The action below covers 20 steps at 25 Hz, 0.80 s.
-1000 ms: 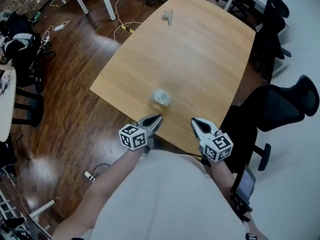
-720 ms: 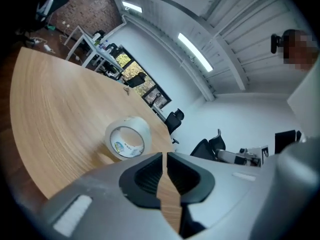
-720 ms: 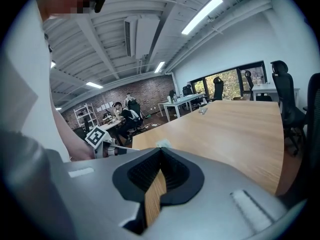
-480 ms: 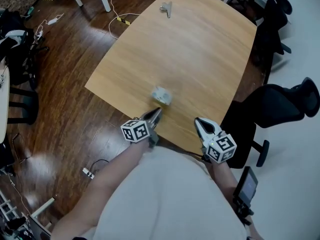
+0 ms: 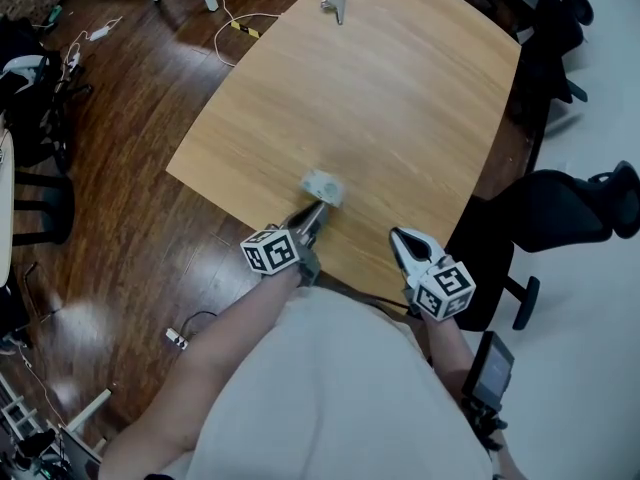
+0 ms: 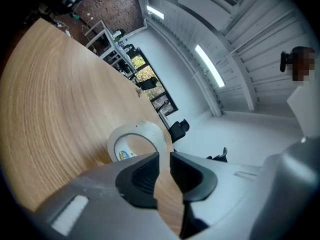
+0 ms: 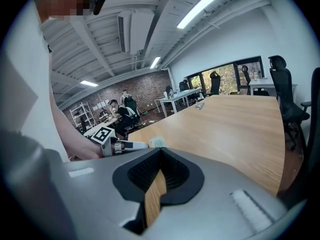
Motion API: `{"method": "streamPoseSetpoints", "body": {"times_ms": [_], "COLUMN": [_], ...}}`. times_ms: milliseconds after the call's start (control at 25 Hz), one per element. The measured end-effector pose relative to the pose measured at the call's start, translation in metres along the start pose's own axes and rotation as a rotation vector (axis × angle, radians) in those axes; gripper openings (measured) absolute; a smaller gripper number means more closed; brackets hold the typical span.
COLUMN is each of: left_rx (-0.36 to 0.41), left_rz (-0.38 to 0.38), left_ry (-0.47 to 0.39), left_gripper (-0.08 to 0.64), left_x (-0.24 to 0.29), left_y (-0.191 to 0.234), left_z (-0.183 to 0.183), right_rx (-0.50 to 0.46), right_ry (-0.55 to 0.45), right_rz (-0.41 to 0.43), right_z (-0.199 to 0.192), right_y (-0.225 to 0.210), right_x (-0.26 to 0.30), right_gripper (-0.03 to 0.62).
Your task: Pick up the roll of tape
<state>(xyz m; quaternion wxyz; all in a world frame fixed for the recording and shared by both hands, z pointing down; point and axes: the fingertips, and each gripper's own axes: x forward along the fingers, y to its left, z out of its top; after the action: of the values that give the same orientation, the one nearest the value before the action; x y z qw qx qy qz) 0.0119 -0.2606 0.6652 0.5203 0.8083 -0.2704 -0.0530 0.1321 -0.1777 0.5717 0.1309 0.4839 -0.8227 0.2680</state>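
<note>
The roll of tape (image 5: 322, 186) sits on the table (image 5: 400, 88) near the person's edge. It appears to stand on its rim, core facing the left hand-held gripper (image 5: 314, 213), so its axis runs roughly along that gripper's line.

Step in hand: approach. The left jaws are opening, with a narrow gap and nothing between them; the tape lies just beyond the tips.

Next move, as I judge it: widen, then straddle the wall.

The right hand-held gripper (image 5: 400, 240) is clenched, empty and off to the side.
</note>
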Motion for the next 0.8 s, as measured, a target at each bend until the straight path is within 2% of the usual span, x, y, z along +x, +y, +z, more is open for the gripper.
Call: {"method": "streamPoseSetpoints", "body": {"times_ms": [240, 480, 800], "left_rx": [-0.106, -0.205, -0.285], "left_rz": [-0.033, -0.057, -0.086], "left_ry": [-0.047, -0.092, -0.128], "left_gripper": [0.128, 0.216, 0.213], "left_x": [0.003, 0.012, 0.023], "left_y": [0.005, 0.009, 0.018], "left_z": [0.006, 0.015, 0.021], "right_rx": [0.005, 0.002, -0.001], "right_ry": [0.020, 0.031, 0.046], "right_rz": [0.000, -0.003, -0.010], "right_z": [0.000, 0.003, 0.002], "right_y": [0.001, -0.002, -0.005], "right_x": [0.006, 0.011, 0.013], "right_gripper": [0.006, 0.006, 0.006]}}
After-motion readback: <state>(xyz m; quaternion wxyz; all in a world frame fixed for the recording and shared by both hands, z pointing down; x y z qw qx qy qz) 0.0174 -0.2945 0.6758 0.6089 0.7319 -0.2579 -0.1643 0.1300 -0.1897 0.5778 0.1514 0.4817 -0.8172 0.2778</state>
